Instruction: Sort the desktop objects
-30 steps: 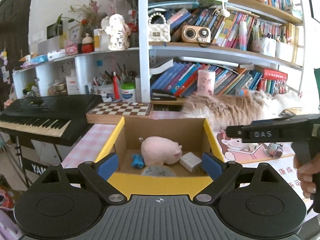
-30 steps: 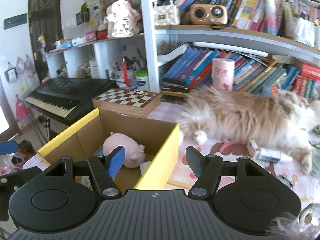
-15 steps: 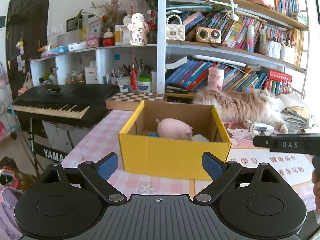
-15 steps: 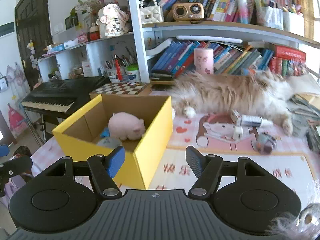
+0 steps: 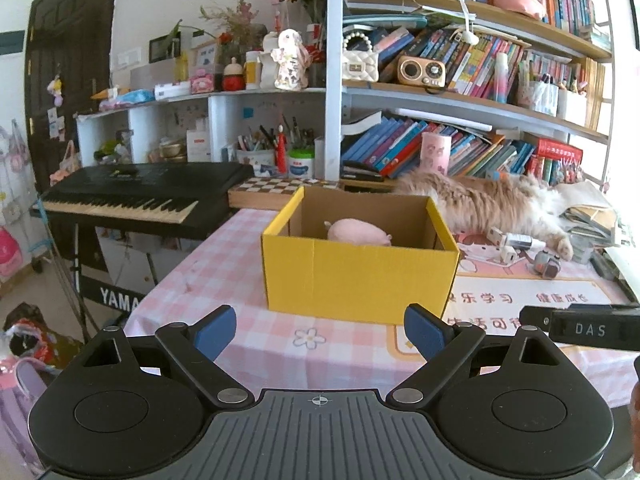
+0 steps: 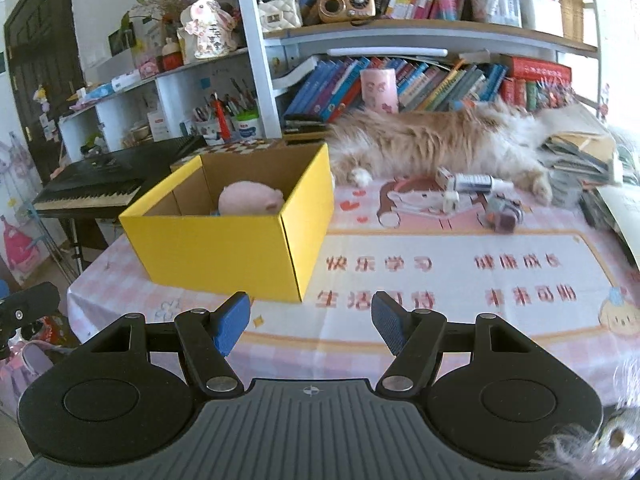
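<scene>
Two tongs hang before us, both spread with nothing between the pads: the left tongs (image 5: 319, 332) wide, the right tongs (image 6: 311, 325) narrower. We see the yellow box (image 6: 224, 240) on the pink-checked worktop (image 6: 400, 344), a pink plush (image 6: 251, 199) lying inside it. Behind the box a long-haired cat (image 6: 436, 140) sprawls against the bookshelf (image 6: 440, 36). Just beside its paws lie a white tube (image 6: 474, 181) and a small grey toy (image 6: 502, 213), well apart from both tongs. A keyboard (image 5: 140, 196) stands left of the worktop.
</scene>
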Demonstrator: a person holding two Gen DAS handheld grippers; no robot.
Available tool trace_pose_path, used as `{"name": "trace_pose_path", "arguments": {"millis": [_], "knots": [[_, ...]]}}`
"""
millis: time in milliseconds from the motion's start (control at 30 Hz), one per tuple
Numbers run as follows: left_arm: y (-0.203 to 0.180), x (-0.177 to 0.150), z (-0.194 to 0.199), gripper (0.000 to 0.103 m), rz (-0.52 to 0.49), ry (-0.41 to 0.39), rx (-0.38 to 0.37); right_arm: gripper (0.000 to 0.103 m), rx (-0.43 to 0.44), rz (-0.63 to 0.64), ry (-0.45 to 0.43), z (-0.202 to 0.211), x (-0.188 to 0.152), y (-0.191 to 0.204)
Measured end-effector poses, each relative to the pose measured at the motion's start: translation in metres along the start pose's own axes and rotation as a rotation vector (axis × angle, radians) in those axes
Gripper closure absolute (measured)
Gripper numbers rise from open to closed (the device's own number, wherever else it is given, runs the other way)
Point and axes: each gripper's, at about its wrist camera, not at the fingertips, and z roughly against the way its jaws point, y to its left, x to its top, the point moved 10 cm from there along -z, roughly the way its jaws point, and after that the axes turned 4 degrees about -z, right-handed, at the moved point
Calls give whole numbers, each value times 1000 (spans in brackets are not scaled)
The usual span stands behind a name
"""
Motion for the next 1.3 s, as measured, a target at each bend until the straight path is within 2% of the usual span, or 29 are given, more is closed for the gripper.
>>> {"name": "trace_pose_path", "arguments": {"millis": [433,1033,1300], "knots": [[8,-31,14,9,37,49,-4,38,-37,55,51,18,-46,10],[14,-46,19,9,56,68,20,33,-11,169,35,25,-60,36],[-6,-47,16,9,31,73,-32,31,-35,172,27,32,-65,30]]}}
